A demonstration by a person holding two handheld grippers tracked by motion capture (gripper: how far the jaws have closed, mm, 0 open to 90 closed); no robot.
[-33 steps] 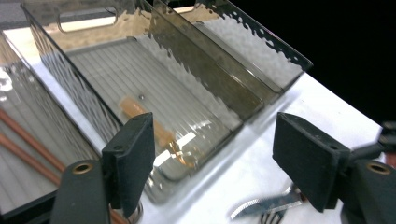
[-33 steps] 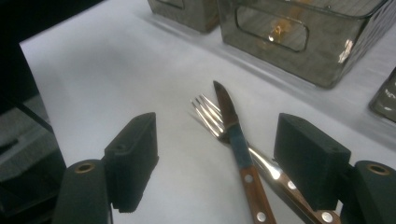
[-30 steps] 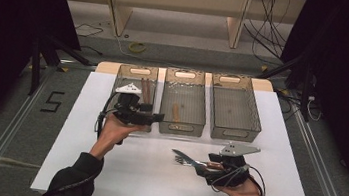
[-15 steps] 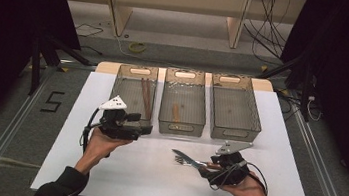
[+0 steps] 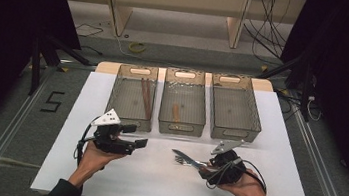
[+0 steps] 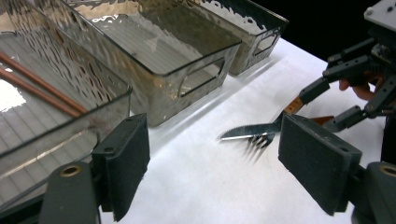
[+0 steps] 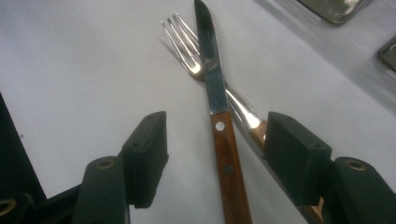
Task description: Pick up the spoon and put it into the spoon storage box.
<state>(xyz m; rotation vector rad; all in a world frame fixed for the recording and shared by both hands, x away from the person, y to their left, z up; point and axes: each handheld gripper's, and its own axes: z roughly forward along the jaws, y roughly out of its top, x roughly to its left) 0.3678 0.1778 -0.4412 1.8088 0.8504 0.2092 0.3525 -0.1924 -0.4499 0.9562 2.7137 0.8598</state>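
Three bins stand in a row at the far side of the table (image 5: 53,164): the left bin (image 5: 124,102) holds chopsticks (image 5: 145,97), the middle bin (image 5: 184,104) holds a small stick (image 5: 175,112), then the right bin (image 5: 234,108). Before them, your knife (image 5: 186,158) lies across the fork (image 7: 187,39), between your grippers.

Open white table in front, three bins walling off the back

Between the left gripper (image 5: 138,136) and right gripper (image 5: 204,166) lies bare table (image 5: 152,181), broken only by the knife (image 5: 186,158) crossed over the fork (image 7: 187,44), both flat between the right gripper's open jaws. Behind stand the left bin (image 5: 131,98), middle bin (image 5: 184,101) and right bin (image 5: 234,108) side by side with narrow gaps; their tops are open from above
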